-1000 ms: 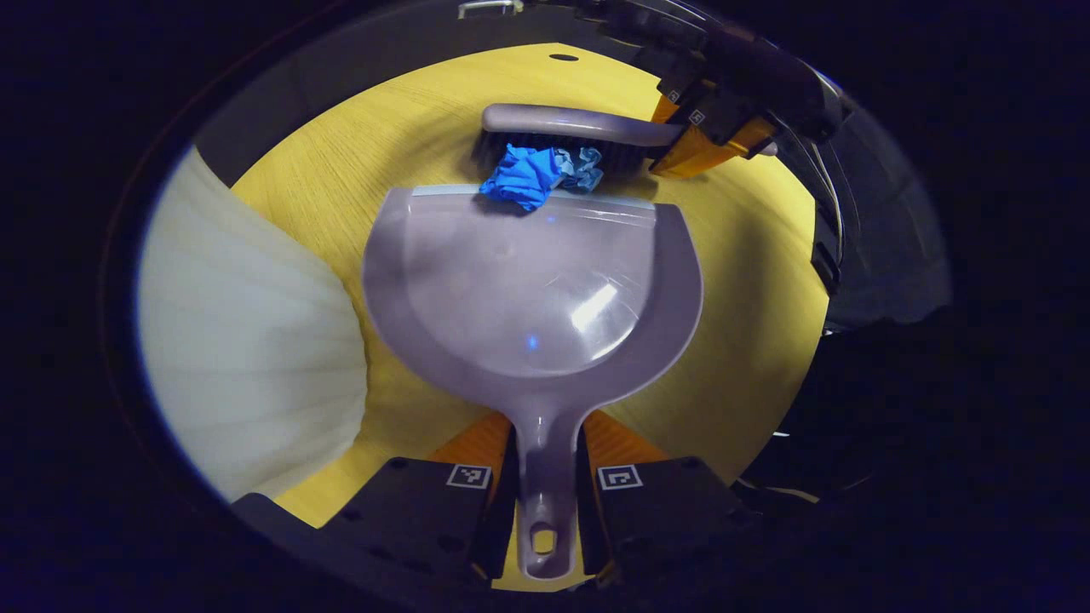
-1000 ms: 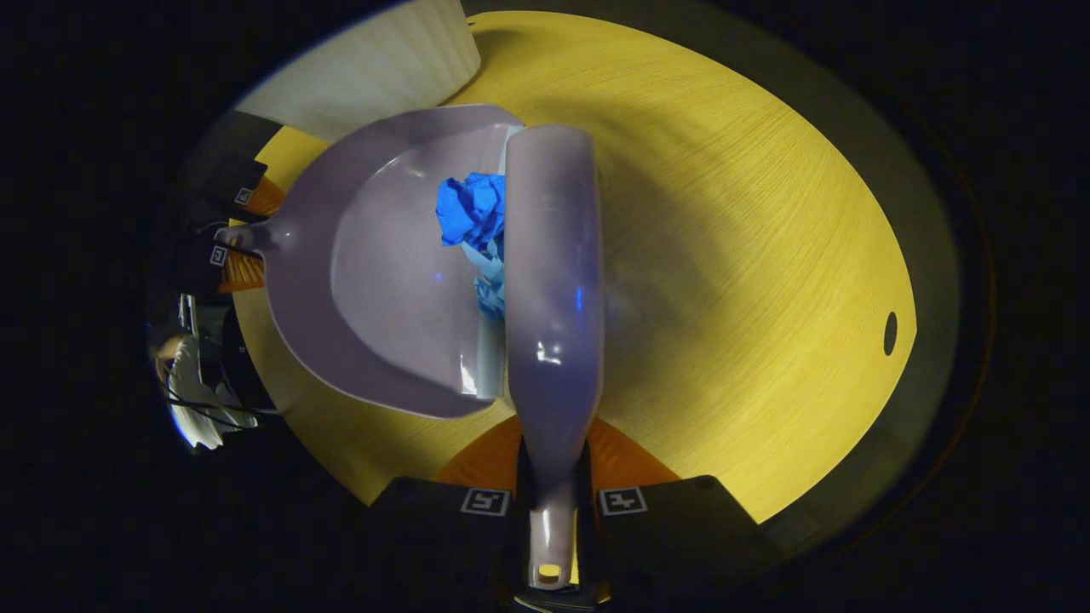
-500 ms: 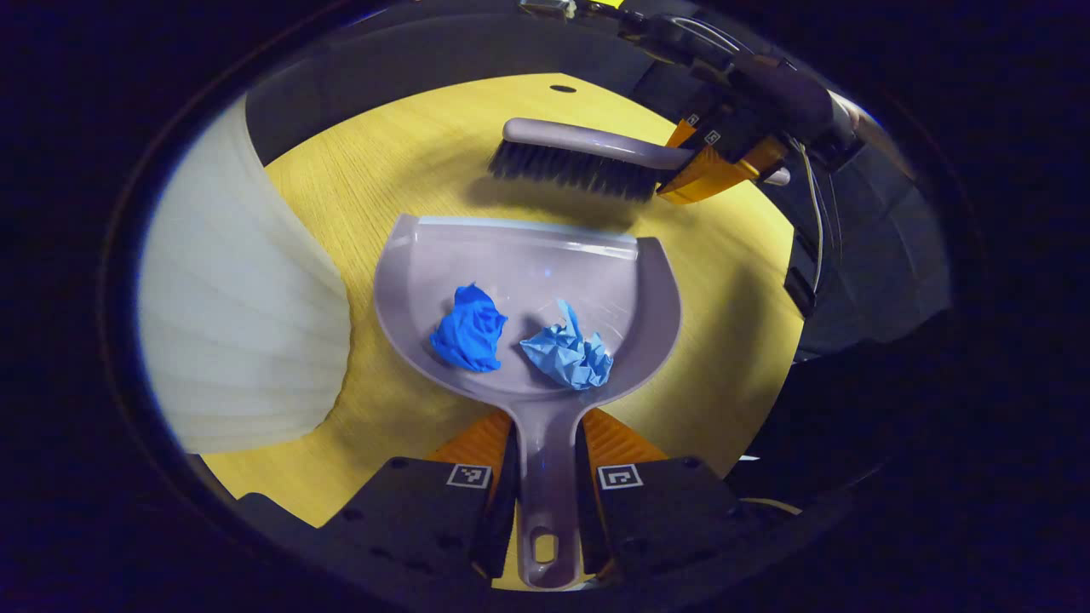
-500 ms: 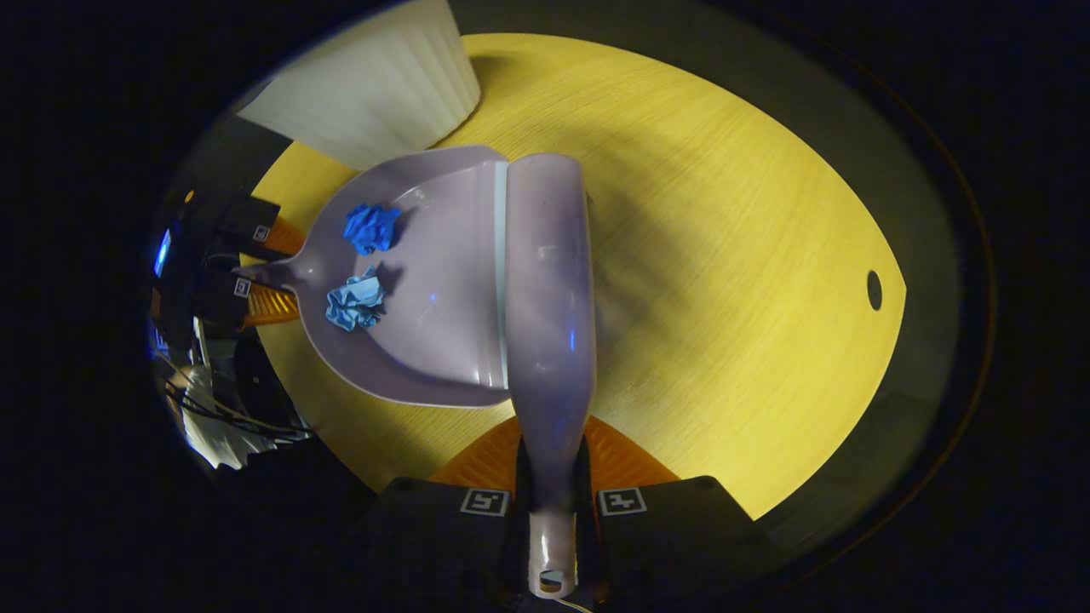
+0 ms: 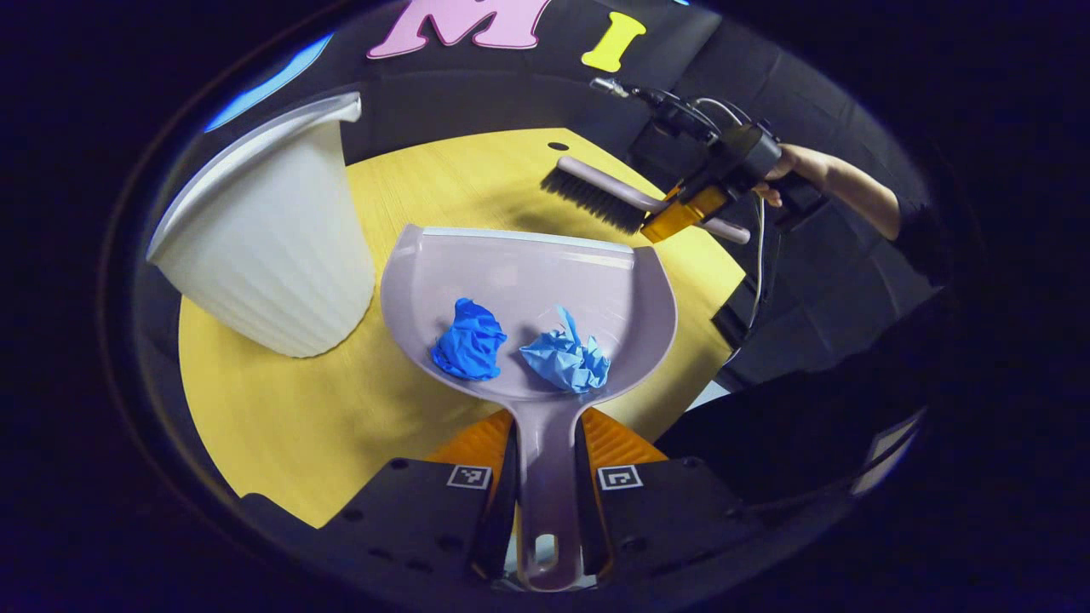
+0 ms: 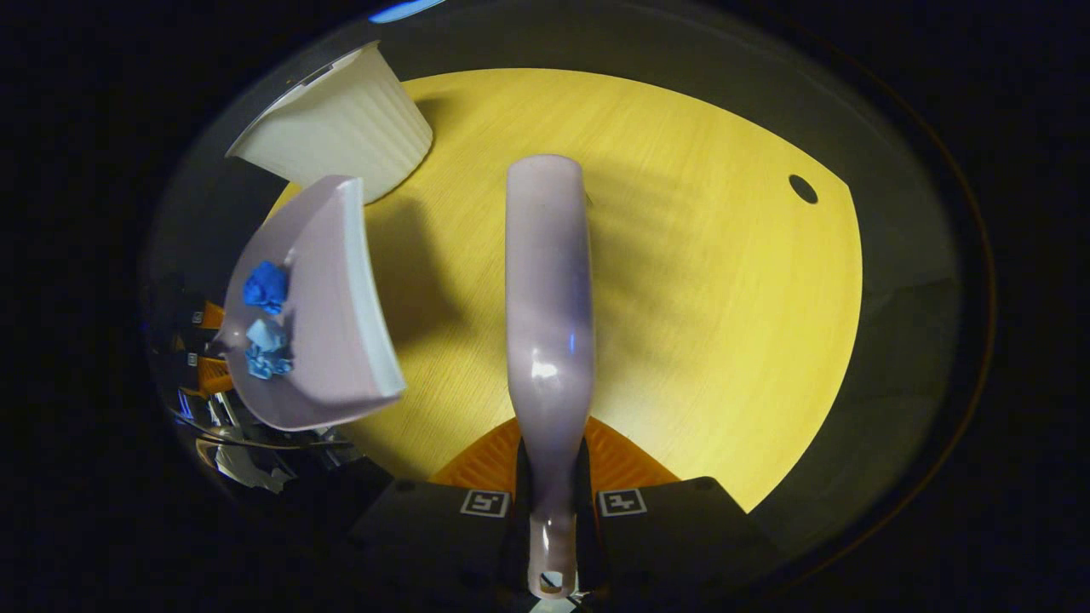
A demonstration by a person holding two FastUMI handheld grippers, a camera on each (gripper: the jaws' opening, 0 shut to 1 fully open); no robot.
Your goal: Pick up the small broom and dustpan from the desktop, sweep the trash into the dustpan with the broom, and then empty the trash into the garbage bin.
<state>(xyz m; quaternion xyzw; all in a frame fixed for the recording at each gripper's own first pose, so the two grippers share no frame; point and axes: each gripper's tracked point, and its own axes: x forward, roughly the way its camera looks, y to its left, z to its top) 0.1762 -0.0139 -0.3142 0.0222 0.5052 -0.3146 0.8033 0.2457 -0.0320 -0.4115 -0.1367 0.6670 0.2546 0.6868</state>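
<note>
One dustpan (image 5: 528, 281), one small broom (image 6: 549, 289), one white ribbed garbage bin (image 5: 264, 247) and two crumpled blue wads of trash share the yellow wooden tabletop (image 5: 281, 417). The left gripper (image 5: 545, 477) has its fingers closed narrowly on the dustpan's handle, one pressing each side, so the pan's long axis runs straight away from that gripper, with the flat open lip pointing toward the far edge of the tabletop. Both wads lie inside the pan near the handle end: the darker blue wad (image 5: 468, 340) to the left, the paler blue wad (image 5: 566, 359) to the right, just beside each other. In the right gripper view the dustpan (image 6: 319, 328) appears held above the tabletop, casting a shadow beside it, its lip turned toward the broom, though its height is hard to judge. The garbage bin stands upright toward the tabletop's far left, just beside the pan's left rim, its open mouth up. The right gripper (image 6: 552, 502) clamps the broom's handle between its fingers; the broom's long back stretches directly forward from them. In the left gripper view that same broom (image 5: 613, 196) hangs beyond the pan's lip near the right edge of the tabletop, bristles down, its head pointing left, with a person's hand (image 5: 788, 166) behind the gripper.
</note>
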